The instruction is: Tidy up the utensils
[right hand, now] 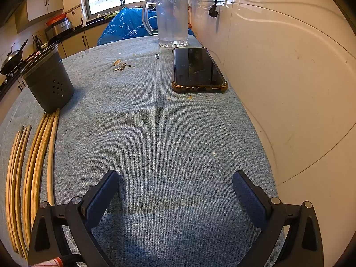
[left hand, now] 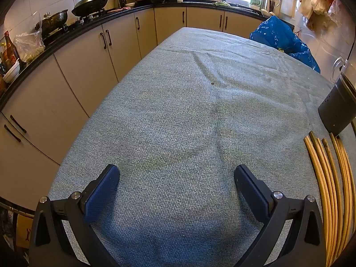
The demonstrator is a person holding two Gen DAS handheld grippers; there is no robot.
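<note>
Both sets of jaws stand wide apart with nothing between them: the left gripper (left hand: 176, 178) and the right gripper (right hand: 175, 183) each hang tilted down over bare grey tablecloth (right hand: 155, 133).

The chopsticks (right hand: 33, 155) lie flat on the cloth in a loose bundle, between the two grippers: at the right edge of the left wrist view (left hand: 329, 189) and at the left edge of the right wrist view. Their long axes run roughly away from the cameras, about parallel to the fingers, so a gripper would likely need to shift sideways and close across them. Neither hand looks clearly nearer.

Just beyond their far tips stands the dark perforated utensil holder (right hand: 50, 82), upright and open-topped, probably where they belong.

Further off, a phone (right hand: 198, 69) lies beside the wall and a clear jug (right hand: 172, 17) behind it. No writing or brand can be read anywhere.
</note>
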